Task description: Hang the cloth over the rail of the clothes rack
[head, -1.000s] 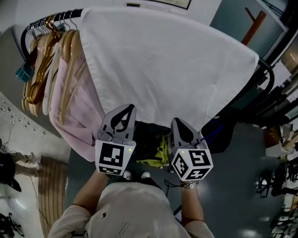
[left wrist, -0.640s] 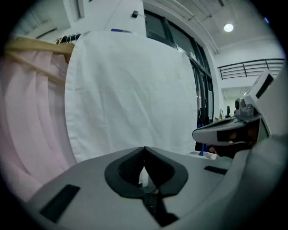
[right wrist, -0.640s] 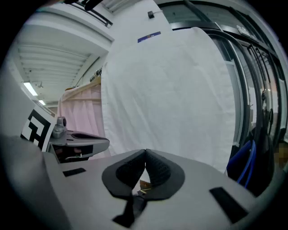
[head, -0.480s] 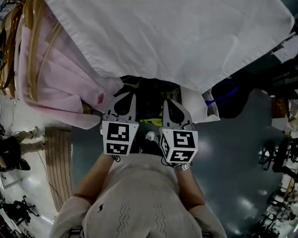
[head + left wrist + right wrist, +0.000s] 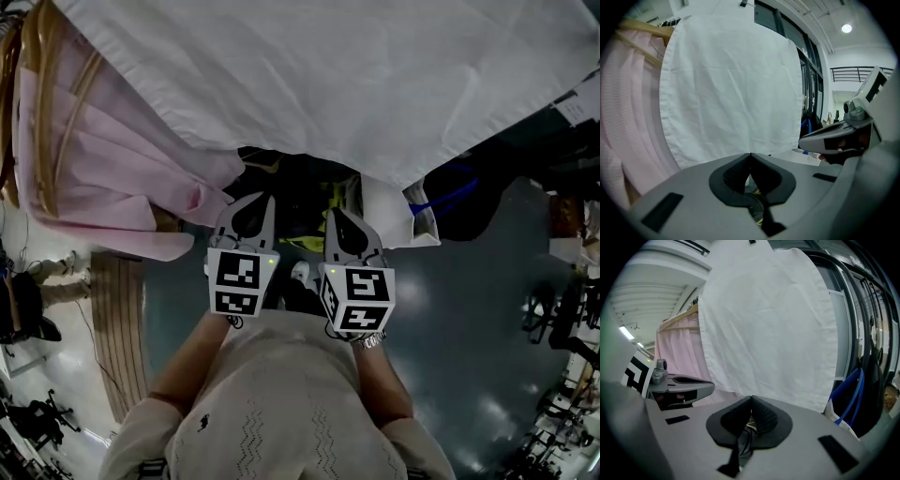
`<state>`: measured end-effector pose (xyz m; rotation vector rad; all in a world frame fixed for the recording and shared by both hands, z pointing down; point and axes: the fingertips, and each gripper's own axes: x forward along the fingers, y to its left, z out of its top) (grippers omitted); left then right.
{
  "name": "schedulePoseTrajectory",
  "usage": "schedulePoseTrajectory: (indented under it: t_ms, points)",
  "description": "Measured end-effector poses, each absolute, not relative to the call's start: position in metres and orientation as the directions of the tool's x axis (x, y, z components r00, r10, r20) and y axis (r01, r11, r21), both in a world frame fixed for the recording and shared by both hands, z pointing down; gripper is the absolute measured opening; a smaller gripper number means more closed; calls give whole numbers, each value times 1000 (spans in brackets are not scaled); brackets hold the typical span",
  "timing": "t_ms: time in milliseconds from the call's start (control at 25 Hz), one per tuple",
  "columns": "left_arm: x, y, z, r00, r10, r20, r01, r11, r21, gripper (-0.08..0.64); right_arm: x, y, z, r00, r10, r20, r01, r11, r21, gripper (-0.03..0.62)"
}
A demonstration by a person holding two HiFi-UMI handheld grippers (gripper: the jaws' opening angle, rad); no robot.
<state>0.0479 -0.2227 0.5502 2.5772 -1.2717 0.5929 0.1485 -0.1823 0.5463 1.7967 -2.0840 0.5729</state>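
White cloth (image 5: 328,84), draped ahead of and above both tools. Hangs broad and nearly smooth, lower hem free just beyond the tool tips, touching neither. Upper end up at hanger height; rail hidden under the fabric.

Left tool (image 5: 265,199): clenched, jaws pressed tip to tip, nothing between them, as seen along its own jaws (image 5: 750,154). Aimed at the lower part of the cloth.

Right tool (image 5: 331,214): likewise clenched and empty (image 5: 751,399). Just beside the left one, tips side by side, marker cubes back toward the person's chest.

To the left of the left tool: pink garments (image 5: 112,178) on wooden hangers (image 5: 42,112), up against the cloth's left edge and reaching lower than its hem.

To the right of the right tool: black curved bars (image 5: 862,301) past the cloth's right edge, and a dark bag (image 5: 848,397) with blue straps low beside them.

Below the tools: dark grey floor (image 5: 469,309). Just ahead of the tips, something yellow-green (image 5: 329,194), too dim to name.

Both held low in front of a pale knitted torso (image 5: 281,403), one forearm behind each cube.
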Motion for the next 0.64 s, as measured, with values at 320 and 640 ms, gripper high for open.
schedulePoseTrajectory:
  t_ms: [320, 640]
  points:
    - [54, -236, 559, 529, -716, 456, -810, -585, 21, 12, 166, -193, 554, -120, -841, 528, -992, 87, -86, 17]
    - [65, -244, 574, 546, -682, 487, -785, -619, 12, 12, 176, -202, 566, -105, -831, 547, -993, 60, -100, 17]
